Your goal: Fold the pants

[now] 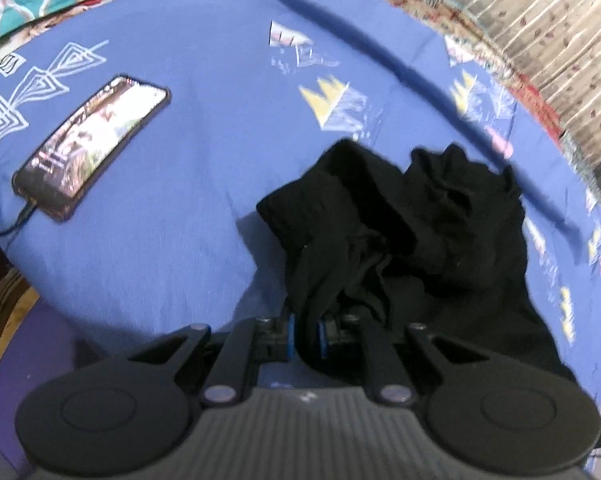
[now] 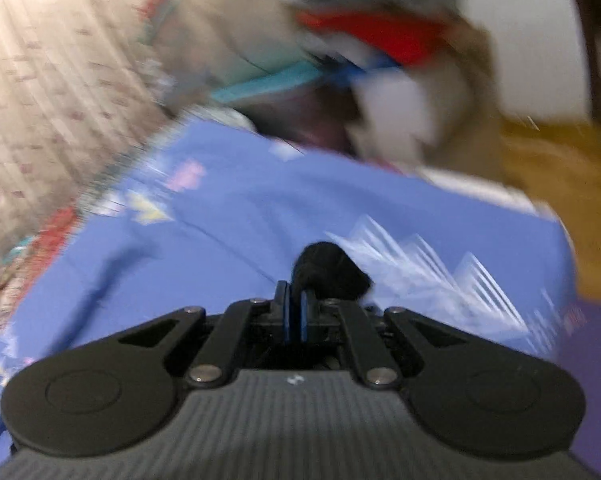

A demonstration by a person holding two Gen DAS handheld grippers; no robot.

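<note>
A blue bedsheet [image 1: 180, 240] with white triangle and yellow crown prints covers the bed; a curtain [image 1: 540, 40] hangs beyond it. The black pants [image 1: 420, 232] lie bunched on the sheet — the left gripper [image 1: 306, 332] pinches one fold, the right gripper [image 2: 294, 316] another. A smartphone [image 1: 92, 144] lies plugged in, well apart.

No legible text anywhere.

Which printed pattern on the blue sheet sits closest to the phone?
The white nested-triangle outlines, just left of the phone on the blue sheet. The yellow crown shapes lie farther right, above the black pants.
</note>
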